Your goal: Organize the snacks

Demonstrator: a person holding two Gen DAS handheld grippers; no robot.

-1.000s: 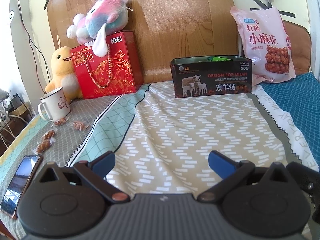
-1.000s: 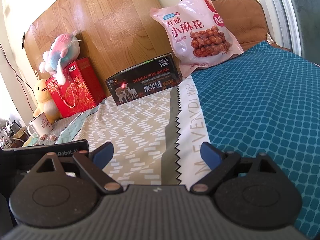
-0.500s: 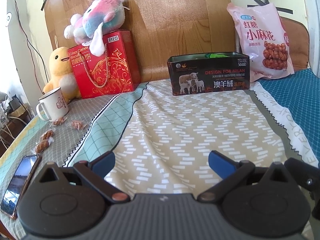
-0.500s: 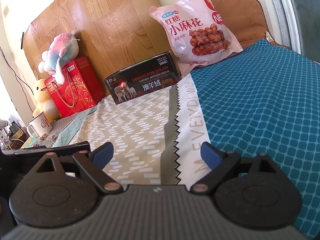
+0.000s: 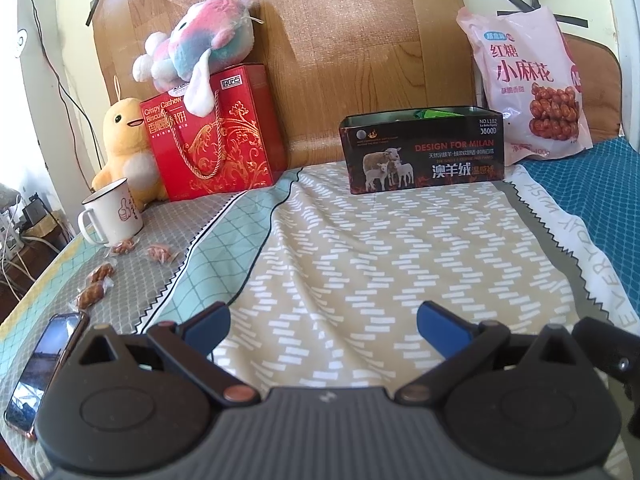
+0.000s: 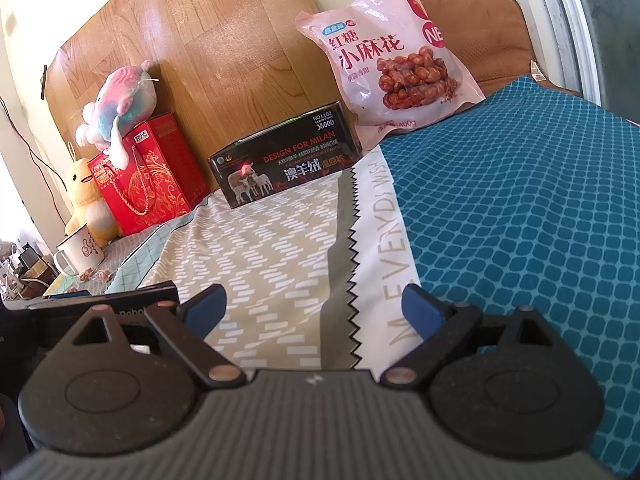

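Several small wrapped snacks (image 5: 96,286) lie on the grey cloth at the left, near a white mug (image 5: 114,212). A black open tin box (image 5: 422,152) with sheep printed on it stands at the back against the wooden board; something green shows inside. The same tin box (image 6: 286,164) appears in the right wrist view. A big pink snack bag (image 5: 528,88) leans at the back right, and the pink bag (image 6: 394,60) is also ahead of the right gripper. My left gripper (image 5: 324,318) hangs open over the beige cloth, holding nothing. My right gripper (image 6: 314,306) is open and empty too, far from the snacks.
A red gift bag (image 5: 212,140) with a pastel plush (image 5: 196,44) on top and a yellow duck plush (image 5: 122,136) stand at the back left. A phone (image 5: 40,368) lies at the left edge. Teal cloth (image 6: 520,208) covers the right side.
Both grippers have drawn back slightly and tipped, so the box and pink bag sit a little farther off. Neither gripper changed its opening; nothing on the cloth moved.
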